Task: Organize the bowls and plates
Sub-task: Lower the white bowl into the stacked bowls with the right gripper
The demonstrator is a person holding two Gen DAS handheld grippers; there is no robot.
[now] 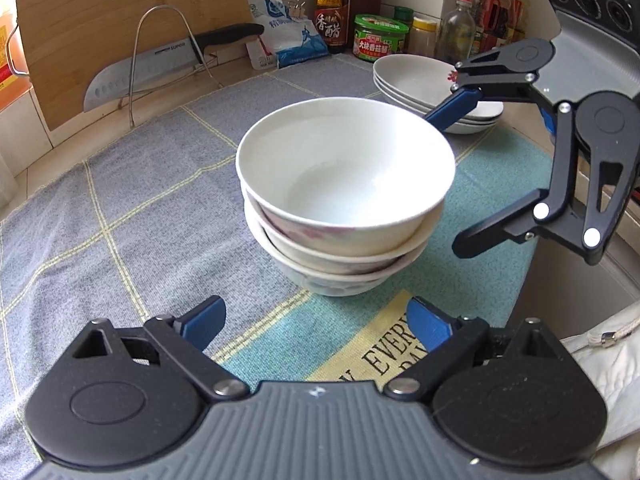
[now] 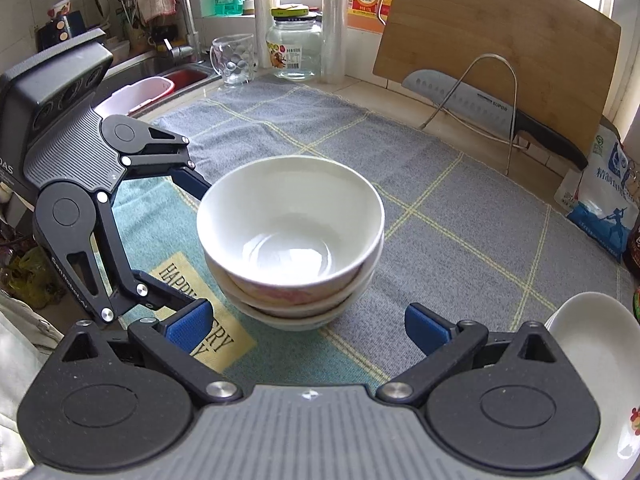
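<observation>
Bowls (image 1: 346,196) stand nested in one stack of three at the middle of the checked grey-and-teal mat (image 1: 120,208), mouths upward, the stack's axis upright though the top bowl sits a little tilted in the one beneath. Plates (image 1: 424,88) lie piled flat near the mat's far corner in the left wrist view, well apart from the bowls, in front of a row of sauce bottles (image 1: 332,4) and a green-lidded jar (image 1: 380,38). Both tools flank the bowl stack without touching it: the left gripper (image 1: 316,326) sits just short of the stack with its blue pads spread wide and nothing between them, and the right gripper (image 2: 308,326) is likewise spread wide and empty. A knife (image 2: 492,114) rests in a wire rack (image 2: 472,96) before a leaning wooden cutting board (image 2: 508,20).
</observation>
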